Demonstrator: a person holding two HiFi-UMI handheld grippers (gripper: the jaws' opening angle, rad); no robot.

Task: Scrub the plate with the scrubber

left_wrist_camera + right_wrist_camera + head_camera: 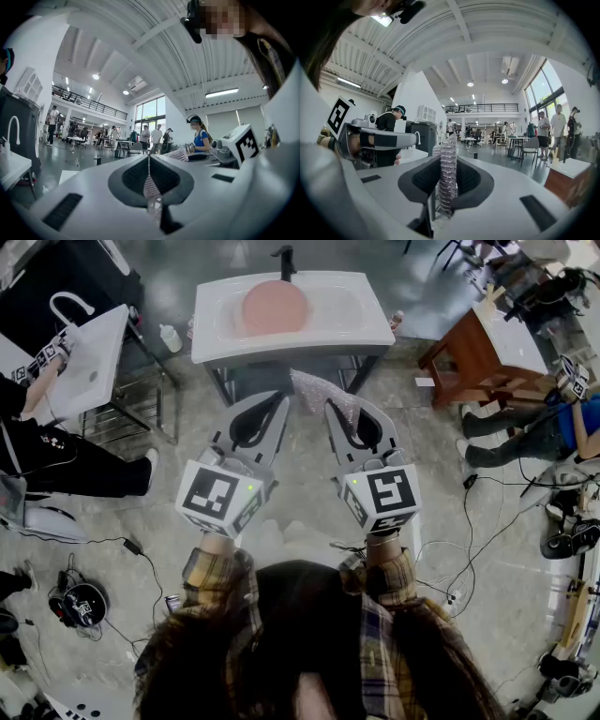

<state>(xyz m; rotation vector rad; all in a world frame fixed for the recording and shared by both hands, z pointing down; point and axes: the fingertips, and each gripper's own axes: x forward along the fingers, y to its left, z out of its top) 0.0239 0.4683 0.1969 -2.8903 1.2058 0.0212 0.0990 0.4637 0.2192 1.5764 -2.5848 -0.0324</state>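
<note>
The plate [275, 306], round and salmon-pink, lies in the basin of a white sink [366, 329] at the top of the head view, with a black faucet [284, 259] standing behind it. The scrubber [447, 173], a silvery, ribbed mesh pad, is well apart from the plate: it stands upright, pinched between the dark pads of the right gripper [446, 154], and rises above the jaw tips. In the head view it shows as a pale mesh patch at that gripper's tip, in front of the sink's near edge and over the grey floor. The left gripper [149, 161] is held level just beside the right one, its jaws pressed together so that only a thin seam shows between them. Each gripper carries its marker cube, and plaid sleeves [211, 573] run back from both toward the person's dark hair at the bottom of the head view. A small white bottle [170, 337] stands on the floor left of the sink. Farther left, a second white sink [94, 362] with a curved white faucet has a person in black [56, 460] at it. To the right stands a brown wooden table [469, 357], and beside it is a person in a blue top [553, 427]. Black cables [141, 554] trail over the floor.
</note>
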